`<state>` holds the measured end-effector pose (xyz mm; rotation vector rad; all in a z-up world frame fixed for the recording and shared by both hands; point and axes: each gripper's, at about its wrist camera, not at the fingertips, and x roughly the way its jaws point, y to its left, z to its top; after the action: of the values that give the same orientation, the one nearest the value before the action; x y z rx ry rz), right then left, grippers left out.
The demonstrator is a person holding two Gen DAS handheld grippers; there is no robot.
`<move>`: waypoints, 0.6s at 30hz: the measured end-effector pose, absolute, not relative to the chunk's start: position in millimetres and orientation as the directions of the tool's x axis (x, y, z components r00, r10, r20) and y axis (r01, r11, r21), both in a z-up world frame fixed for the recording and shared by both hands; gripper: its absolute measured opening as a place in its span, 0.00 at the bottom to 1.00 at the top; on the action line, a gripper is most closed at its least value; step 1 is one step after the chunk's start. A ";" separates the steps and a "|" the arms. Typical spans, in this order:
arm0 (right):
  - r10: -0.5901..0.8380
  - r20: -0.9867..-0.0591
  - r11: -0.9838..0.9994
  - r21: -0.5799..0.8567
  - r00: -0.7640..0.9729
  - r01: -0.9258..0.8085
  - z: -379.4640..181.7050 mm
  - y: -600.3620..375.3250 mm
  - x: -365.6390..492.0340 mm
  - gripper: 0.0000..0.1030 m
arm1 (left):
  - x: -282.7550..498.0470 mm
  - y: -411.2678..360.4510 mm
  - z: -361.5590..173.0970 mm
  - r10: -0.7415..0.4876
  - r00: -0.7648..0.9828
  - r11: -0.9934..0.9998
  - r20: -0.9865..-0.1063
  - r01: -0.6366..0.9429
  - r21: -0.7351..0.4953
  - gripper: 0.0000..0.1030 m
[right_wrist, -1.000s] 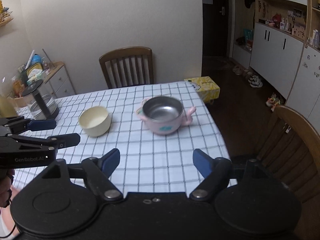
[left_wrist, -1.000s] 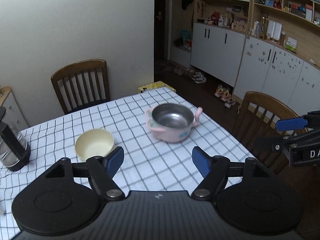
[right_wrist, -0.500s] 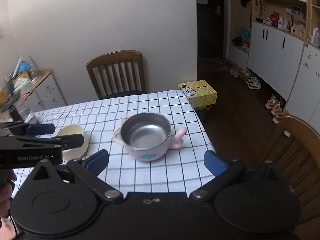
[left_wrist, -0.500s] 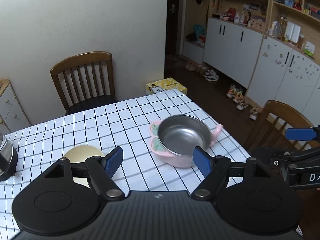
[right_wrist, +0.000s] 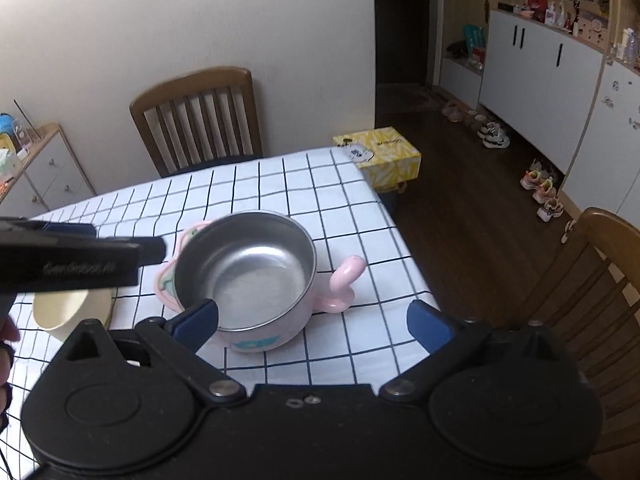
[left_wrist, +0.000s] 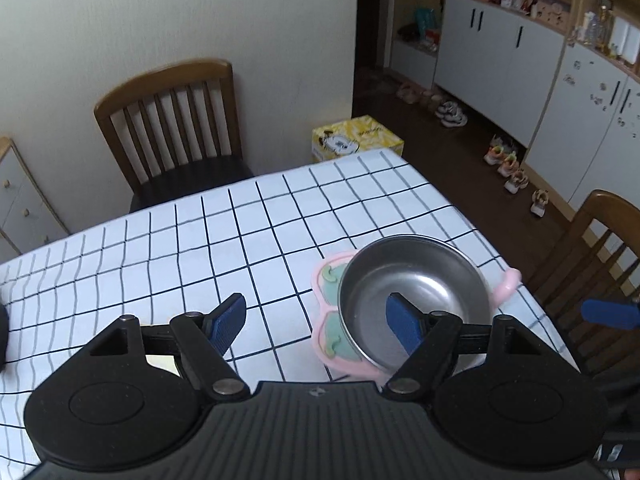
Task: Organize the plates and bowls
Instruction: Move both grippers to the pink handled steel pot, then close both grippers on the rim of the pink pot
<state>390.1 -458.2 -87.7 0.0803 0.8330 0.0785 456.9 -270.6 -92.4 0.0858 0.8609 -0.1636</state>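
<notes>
Pink bowl [right_wrist: 256, 280] with a steel lining sits low and centre in the right wrist view, on the checked table [right_wrist: 352, 216]. Right gripper [right_wrist: 314, 322], its jaws just opened wide, holds nothing. Left gripper [left_wrist: 316, 320] is parted and empty too. Cream bowl [right_wrist: 68, 312] lies lower left.

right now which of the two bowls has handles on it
The pink bowl with the shiny steel inside: a pink handle sticks out on each side. The cream bowl beside it is plain, with no handle showing.
</notes>
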 end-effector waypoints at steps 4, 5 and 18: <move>0.087 -0.755 0.995 0.098 0.649 -0.020 -101.4 -456.3 403.2 0.95 | 477.0 -273.0 -109.4 -0.105 0.611 0.985 -0.785 0.171 0.001 0.74; 0.085 -0.760 0.995 0.100 0.644 -0.014 -104.2 -455.5 406.8 0.94 | 481.1 -273.4 -113.0 -0.108 0.599 0.985 -0.793 0.170 -0.006 0.74; 0.118 -0.823 0.982 0.181 0.555 0.059 -128.9 -451.9 438.4 0.72 | 523.5 -279.5 -144.7 -0.086 0.521 0.993 -0.849 0.115 -0.029 0.61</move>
<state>438.4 -451.9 -129.0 0.1964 0.9835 0.0353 523.5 -279.5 -144.7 0.0319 1.0161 -0.1205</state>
